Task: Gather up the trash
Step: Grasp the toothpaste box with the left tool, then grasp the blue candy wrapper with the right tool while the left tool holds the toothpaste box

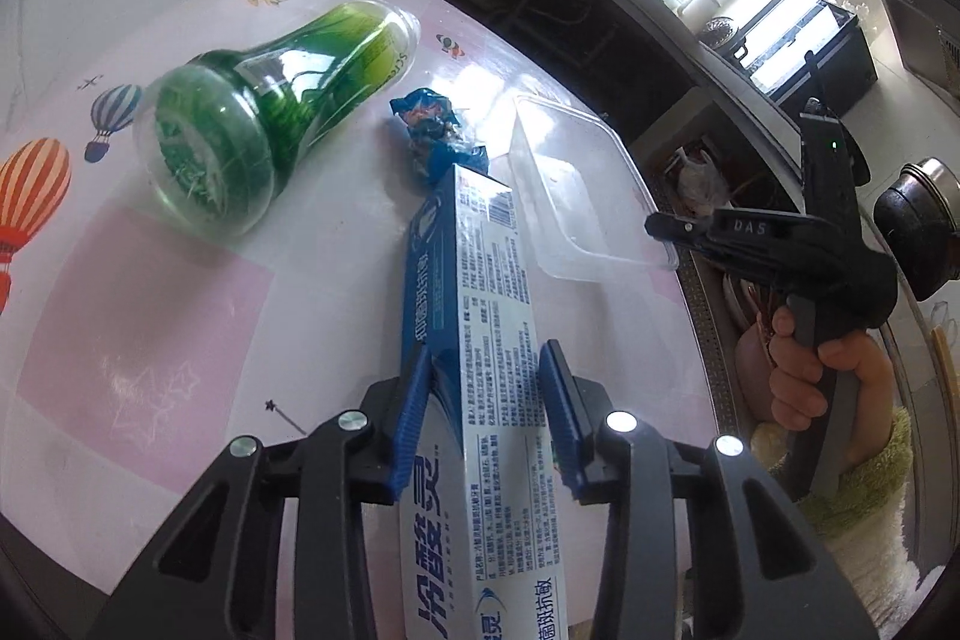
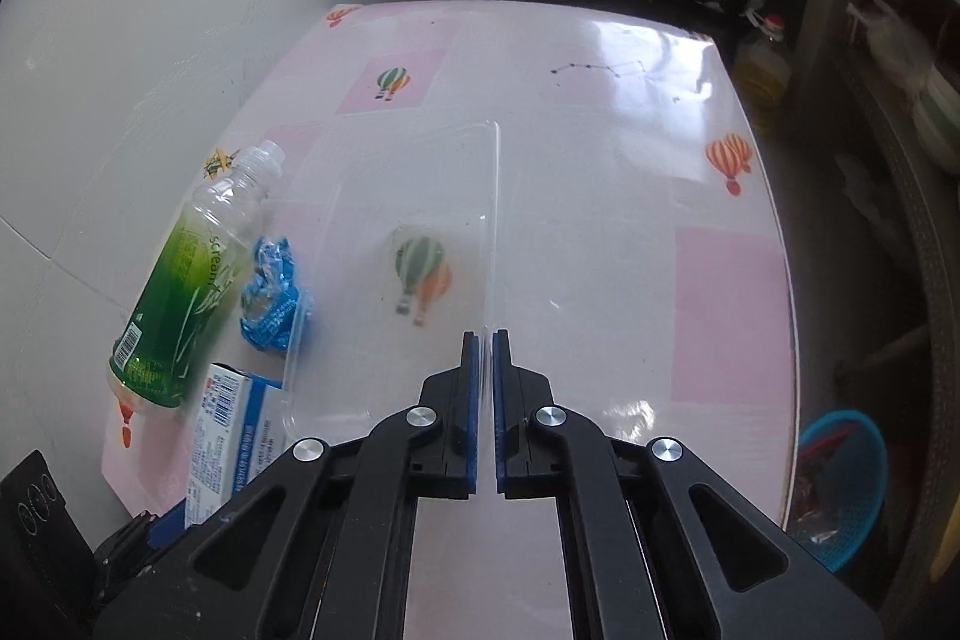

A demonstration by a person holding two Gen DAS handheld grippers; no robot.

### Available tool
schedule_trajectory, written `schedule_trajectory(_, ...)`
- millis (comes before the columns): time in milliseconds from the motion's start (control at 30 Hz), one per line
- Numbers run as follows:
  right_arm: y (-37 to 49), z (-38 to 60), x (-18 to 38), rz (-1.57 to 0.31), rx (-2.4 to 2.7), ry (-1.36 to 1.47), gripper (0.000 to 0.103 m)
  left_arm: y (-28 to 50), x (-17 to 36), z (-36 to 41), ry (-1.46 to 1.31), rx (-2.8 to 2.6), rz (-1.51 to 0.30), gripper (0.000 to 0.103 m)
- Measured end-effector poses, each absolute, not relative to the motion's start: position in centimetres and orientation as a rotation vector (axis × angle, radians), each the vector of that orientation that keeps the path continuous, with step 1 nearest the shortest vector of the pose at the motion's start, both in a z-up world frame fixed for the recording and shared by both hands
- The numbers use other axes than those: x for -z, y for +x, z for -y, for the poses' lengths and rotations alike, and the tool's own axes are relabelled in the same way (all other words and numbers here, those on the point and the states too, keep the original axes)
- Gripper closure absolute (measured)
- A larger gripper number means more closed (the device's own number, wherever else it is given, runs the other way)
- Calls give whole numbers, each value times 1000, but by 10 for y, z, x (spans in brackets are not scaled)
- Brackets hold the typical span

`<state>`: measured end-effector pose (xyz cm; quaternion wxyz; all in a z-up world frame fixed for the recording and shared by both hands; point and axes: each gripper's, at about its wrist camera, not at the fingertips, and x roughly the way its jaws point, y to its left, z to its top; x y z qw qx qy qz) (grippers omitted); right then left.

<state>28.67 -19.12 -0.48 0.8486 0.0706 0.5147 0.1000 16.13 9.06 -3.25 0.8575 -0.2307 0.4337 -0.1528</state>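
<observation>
My left gripper (image 1: 486,370) is shut on a blue-and-white toothpaste box (image 1: 480,292), which points away over the table. A green-labelled plastic bottle (image 1: 264,100) lies on its side to the left, and a crumpled blue wrapper (image 1: 435,130) lies just beyond the box's far end. A clear plastic tray (image 1: 576,184) sits to the right. My right gripper (image 2: 485,340) is shut on the near right rim of that clear tray (image 2: 414,232). The bottle (image 2: 186,274), the wrapper (image 2: 270,292) and the box (image 2: 231,436) show at the left in the right wrist view.
The table (image 2: 600,130) has a glossy pink-and-white cover with balloon prints; its right edge drops to the floor. A blue basket (image 2: 840,490) with rubbish stands on the floor at the right. Dark shelving and a kitchen counter (image 1: 660,10) lie behind.
</observation>
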Motion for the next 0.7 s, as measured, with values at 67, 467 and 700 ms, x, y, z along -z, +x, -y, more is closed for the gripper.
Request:
schedule_trajectory(67,276,203,8,-1092,-208,160,100,152,31,-95,-499,321,-908,75)
schedule_trajectory(467,245,200,-39,-927,-287,5,38,125,25,-108,-493,279,-897,80)
schedule_trajectory(700,300,87,-50,-996,-573,-177,37,129,17,-105,-472,290,-867,53)
